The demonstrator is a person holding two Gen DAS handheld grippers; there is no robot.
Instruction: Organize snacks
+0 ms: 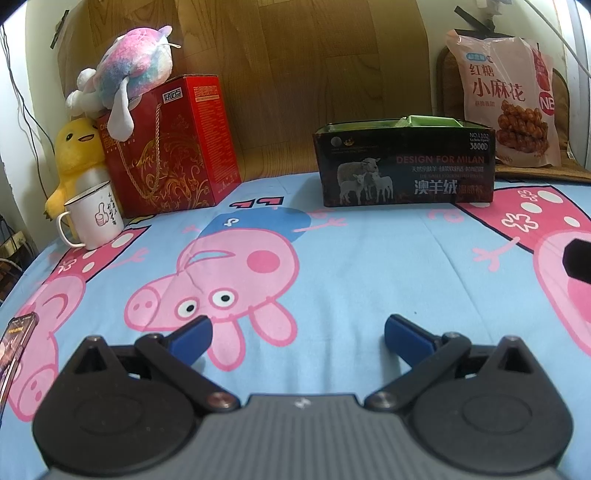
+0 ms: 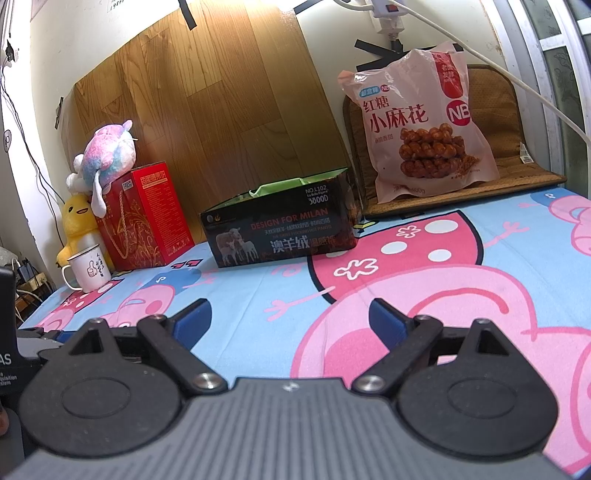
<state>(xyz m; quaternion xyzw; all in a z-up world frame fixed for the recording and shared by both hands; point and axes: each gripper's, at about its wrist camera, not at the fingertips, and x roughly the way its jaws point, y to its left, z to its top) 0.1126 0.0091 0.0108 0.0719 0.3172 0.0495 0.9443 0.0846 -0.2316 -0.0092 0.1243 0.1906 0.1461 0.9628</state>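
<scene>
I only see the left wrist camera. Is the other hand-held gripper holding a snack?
Observer: No. The right hand-held gripper is open and empty, above the cartoon pig bedsheet.
Operator: What's above the pink plastic bag of twisted snacks?
Observer: A white power strip is on the wall above it.
Operator: And to the right of the bag?
Observer: A pale window frame stands just past the brown woven mat.

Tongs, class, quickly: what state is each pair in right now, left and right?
Left tongs: open, holding nothing, above the cartoon sheet.
Right tongs: open, holding nothing.
</scene>
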